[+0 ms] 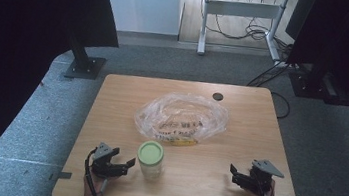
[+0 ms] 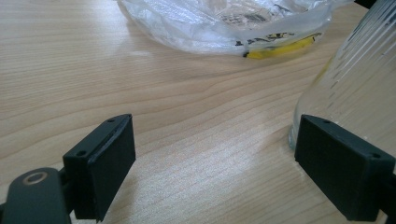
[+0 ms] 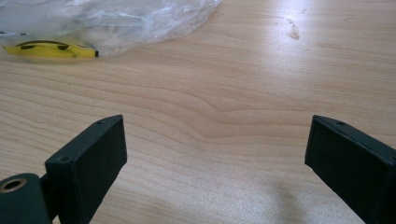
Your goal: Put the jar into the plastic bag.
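Jar stands upright near the front edge of the tabletop, pale green lid on, clear ribbed wall below. It sits just to the right of my left claw, close but with a sliver of wood showing between them in the high view. In the left gripper view the jar's glass wall rises right behind my right-hand jaw, so the jar lies off to that side rather than between the jaws. Touching or a hair apart there: I cannot tell.

Left claw: jaws spread wide, nothing between them but bare wood. Right claw: jaws also wide apart, empty, resting low near the front right of the tabletop, well apart from the jar.

Nearer hand is plainly the left. Jar's long axis is vertical, so a side grasp around the body looks right; my judgement is that the left claw needs to shift toward its right to bring the jar between the jaws.

Behind the jar, toward the tabletop's middle: a crumpled clear plastic bag with dark print and a yellow strip at its near edge. It lies beyond the jar, not between claw and jar. Path looks open. Risk: nudging the jar over with the near jaw.
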### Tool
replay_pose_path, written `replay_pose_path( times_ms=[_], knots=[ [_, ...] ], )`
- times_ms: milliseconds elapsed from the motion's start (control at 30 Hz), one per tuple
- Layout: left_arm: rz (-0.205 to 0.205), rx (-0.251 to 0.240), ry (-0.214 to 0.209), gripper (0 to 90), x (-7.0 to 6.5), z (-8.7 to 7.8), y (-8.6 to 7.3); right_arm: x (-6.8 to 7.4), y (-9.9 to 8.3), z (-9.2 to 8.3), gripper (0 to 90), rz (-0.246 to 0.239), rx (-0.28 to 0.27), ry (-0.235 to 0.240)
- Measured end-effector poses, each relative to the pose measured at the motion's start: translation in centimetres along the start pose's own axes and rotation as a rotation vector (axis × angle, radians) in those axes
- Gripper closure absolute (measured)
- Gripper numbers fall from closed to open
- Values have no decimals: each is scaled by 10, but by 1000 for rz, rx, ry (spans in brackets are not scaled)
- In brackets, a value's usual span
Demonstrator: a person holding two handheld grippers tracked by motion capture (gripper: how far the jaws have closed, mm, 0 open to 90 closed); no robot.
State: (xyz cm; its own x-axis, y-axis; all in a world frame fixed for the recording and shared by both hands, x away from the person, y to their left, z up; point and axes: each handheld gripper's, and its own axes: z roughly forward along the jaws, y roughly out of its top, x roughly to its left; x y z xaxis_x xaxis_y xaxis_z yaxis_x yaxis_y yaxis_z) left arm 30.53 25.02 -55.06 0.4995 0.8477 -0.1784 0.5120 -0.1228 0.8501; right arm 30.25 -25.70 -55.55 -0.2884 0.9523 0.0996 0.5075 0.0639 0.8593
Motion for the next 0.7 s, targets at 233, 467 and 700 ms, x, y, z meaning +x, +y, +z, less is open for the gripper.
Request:
replay_pose_path(
  times_ms=[233, 467, 700],
  knots=[
    [-4, -1, -7, 116, 0, 0, 0, -1, 1, 1, 59, 5, -5, -9],
    [-13, -3, -8, 101, 1, -2, 1, 0, 1, 2, 60, -2, 5, -14],
    [-9, -9, -15, 90, 0, -6, 2, 0, 1, 3, 66, 4, 11, -14]
  ],
)
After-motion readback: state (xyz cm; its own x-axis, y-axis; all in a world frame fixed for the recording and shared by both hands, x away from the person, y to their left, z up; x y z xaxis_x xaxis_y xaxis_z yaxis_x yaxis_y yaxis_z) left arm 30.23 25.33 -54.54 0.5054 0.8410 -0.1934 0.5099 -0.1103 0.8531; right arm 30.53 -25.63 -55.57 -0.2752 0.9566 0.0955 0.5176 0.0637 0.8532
